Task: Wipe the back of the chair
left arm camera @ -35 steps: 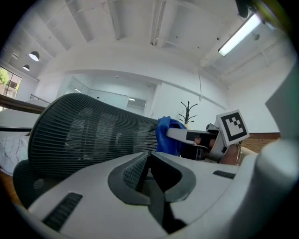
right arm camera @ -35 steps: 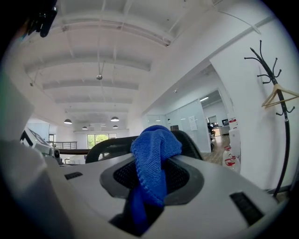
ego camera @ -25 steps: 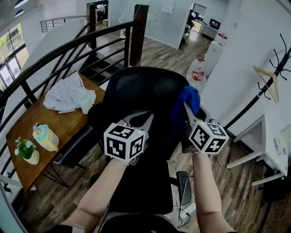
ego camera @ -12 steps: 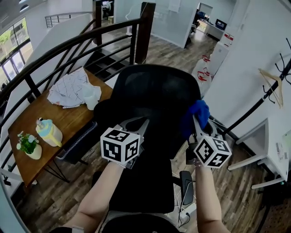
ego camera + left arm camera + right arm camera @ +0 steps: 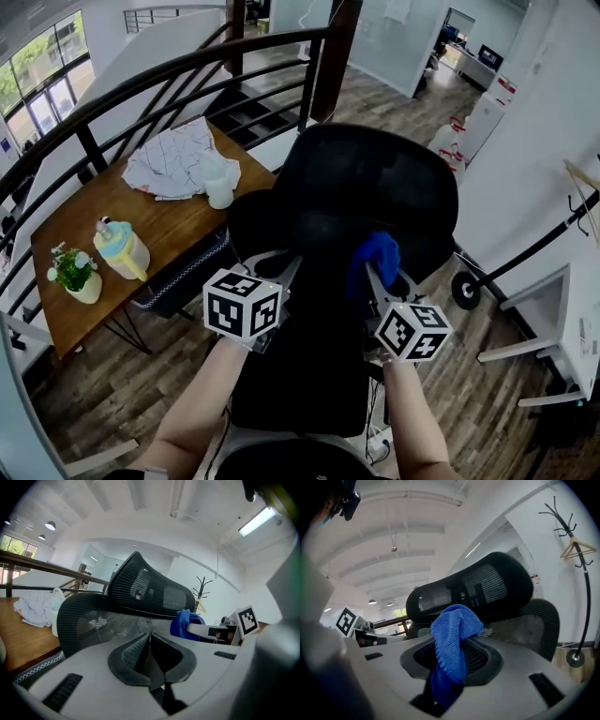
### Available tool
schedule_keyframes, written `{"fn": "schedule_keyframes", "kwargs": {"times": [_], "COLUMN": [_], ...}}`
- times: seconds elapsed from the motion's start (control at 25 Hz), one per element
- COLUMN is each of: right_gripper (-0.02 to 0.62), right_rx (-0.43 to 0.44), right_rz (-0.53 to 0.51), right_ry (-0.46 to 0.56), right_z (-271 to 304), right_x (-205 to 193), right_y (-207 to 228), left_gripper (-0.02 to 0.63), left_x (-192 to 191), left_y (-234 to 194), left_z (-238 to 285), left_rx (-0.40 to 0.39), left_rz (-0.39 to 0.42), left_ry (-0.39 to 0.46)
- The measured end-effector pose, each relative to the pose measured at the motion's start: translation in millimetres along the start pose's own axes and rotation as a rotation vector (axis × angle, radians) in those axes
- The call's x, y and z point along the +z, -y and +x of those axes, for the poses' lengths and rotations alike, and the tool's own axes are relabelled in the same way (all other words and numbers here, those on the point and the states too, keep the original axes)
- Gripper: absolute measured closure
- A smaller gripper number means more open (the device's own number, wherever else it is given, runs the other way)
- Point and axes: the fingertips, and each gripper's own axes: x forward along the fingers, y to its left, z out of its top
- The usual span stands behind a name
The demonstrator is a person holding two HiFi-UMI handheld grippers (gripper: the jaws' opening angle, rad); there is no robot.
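Blue knitted cloth (image 5: 454, 639) is clamped in the right gripper (image 5: 457, 651), at the black mesh chair back (image 5: 366, 187). The left gripper (image 5: 150, 637), jaws together and empty, hovers alongside. Only the head view shows the wooden table (image 5: 159, 220) crowding the chair's left edge, with open plank floor (image 5: 487, 319) to the right.

The chair back (image 5: 89, 616) is black open-weave mesh, thin enough to see through. The headrest (image 5: 487, 585) is the same matt mesh inside a smooth black rim. The blue cloth (image 5: 452, 637) is a soft, nubbly knit, matt. The left gripper (image 5: 150, 641) and right gripper (image 5: 451, 656) have matt grey plastic shells and black cross-hatched pads (image 5: 479, 656). Their marker cubes (image 5: 242, 305) are flat matt black and white. The tabletop (image 5: 103, 225) is smooth brown wood with a slight sheen, and a crumpled white cloth (image 5: 173, 159) lies at its far corner. The floor (image 5: 131, 394) is grained wood planking.
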Motion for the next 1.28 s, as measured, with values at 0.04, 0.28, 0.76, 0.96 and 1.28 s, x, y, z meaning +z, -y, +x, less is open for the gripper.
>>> {"fn": "schedule_keyframes", "kwargs": {"times": [0.04,0.28,0.76,0.96,1.28], "right_gripper": [0.460,0.460,0.460,0.460,0.459], "right_rx": [0.032,0.232,0.401,0.391,0.361], "right_rz": [-0.005,-0.013,-0.035,-0.044,-0.056], "right_ry": [-0.019,-0.087,-0.149,-0.161,-0.161], "right_z": [9,60,138,155,154], "right_x": [-6,-21,-47,-52,-52], "right_y": [-12,-89,-184,-184,-154], "left_gripper": [0.580,0.580,0.580,0.580,0.580], "left_x": [-3,-15,-30,-37,-43], "left_y": [-5,-38,-114,-123,-116], "left_z": [-4,-22,-70,-74,-60], "left_rx": [0.006,0.064,0.263,0.291,0.264], "left_rz": [-0.008,-0.073,-0.174,-0.191,-0.179], "left_ry": [-0.003,0.011,0.056,0.049,0.017]}}
